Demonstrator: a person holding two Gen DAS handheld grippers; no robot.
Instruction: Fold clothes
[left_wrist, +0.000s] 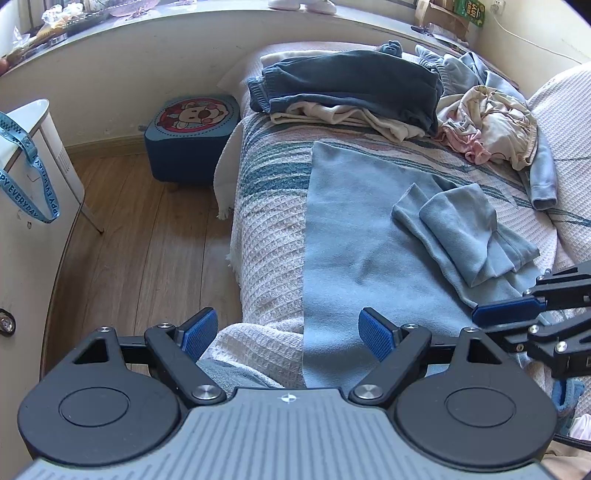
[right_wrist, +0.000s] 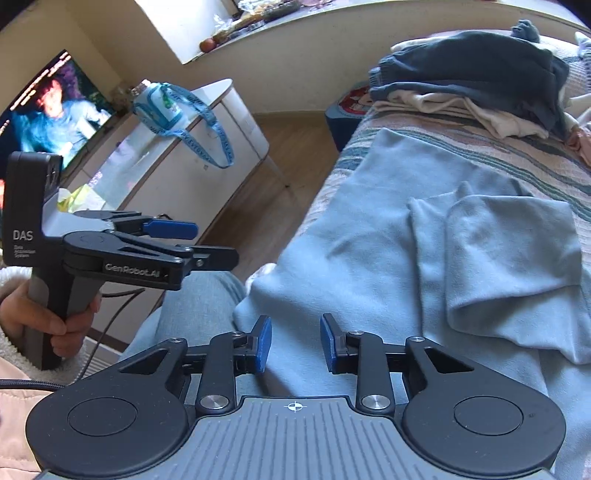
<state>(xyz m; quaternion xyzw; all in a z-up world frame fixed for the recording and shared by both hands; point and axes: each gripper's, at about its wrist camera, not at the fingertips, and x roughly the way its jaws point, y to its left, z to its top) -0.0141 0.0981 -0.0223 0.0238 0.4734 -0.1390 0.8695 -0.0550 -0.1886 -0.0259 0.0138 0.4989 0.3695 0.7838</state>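
1. Both sets of jaws are empty: left gripper gapes wide, right gripper only partly apart.
2. Just ahead lies the pale blue fleece garment, sleeves tucked in, probably awaiting its next fold.
3. Beyond sits a dark folded stack, likely finished.

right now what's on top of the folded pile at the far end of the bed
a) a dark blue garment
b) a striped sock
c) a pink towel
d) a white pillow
a: the dark blue garment lies over cream clothes in the pile at the far end of the bed.
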